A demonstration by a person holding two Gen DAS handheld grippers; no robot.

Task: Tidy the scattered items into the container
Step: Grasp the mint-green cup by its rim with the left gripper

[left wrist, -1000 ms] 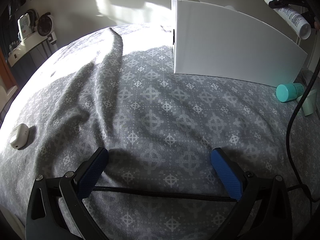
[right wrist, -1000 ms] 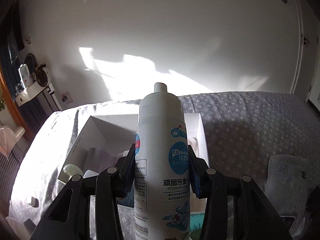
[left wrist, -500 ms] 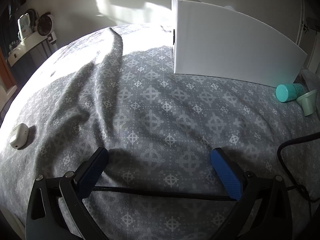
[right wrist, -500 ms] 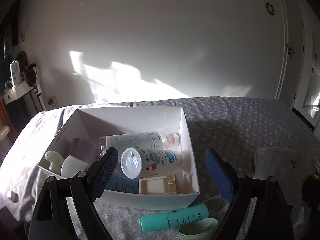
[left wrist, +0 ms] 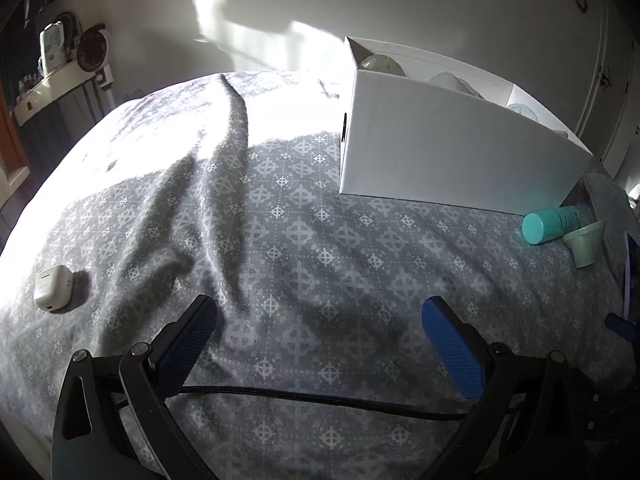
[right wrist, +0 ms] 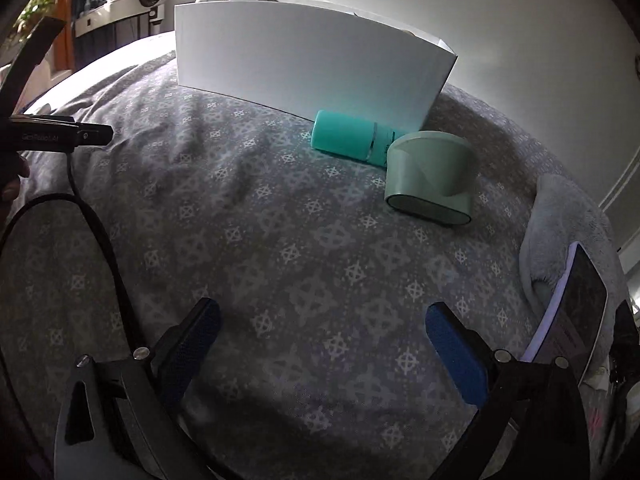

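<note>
A white box (left wrist: pixel 452 148) stands on the grey patterned bed; it also shows in the right wrist view (right wrist: pixel 304 68), with several items' tops visible inside. A teal tube (right wrist: pixel 348 138) lies against the box's front, also in the left wrist view (left wrist: pixel 550 224). A pale green cup-shaped item (right wrist: pixel 432 178) lies on its side beside the tube, also in the left wrist view (left wrist: pixel 586 242). A small white case (left wrist: pixel 53 288) lies at the bed's left. My left gripper (left wrist: pixel 320 336) is open and empty above the bed. My right gripper (right wrist: pixel 320 340) is open and empty, short of the tube.
A phone (right wrist: pixel 572 308) and a grey towel (right wrist: pixel 560 216) lie at the right of the bed. A black cable (right wrist: pixel 100 248) crosses the left side. A shelf with a fan (left wrist: pixel 94 50) stands by the wall at the left.
My right gripper released the spray bottle into the box, then came down low over the bed in front of the tube and cup. My left gripper rose slightly.
</note>
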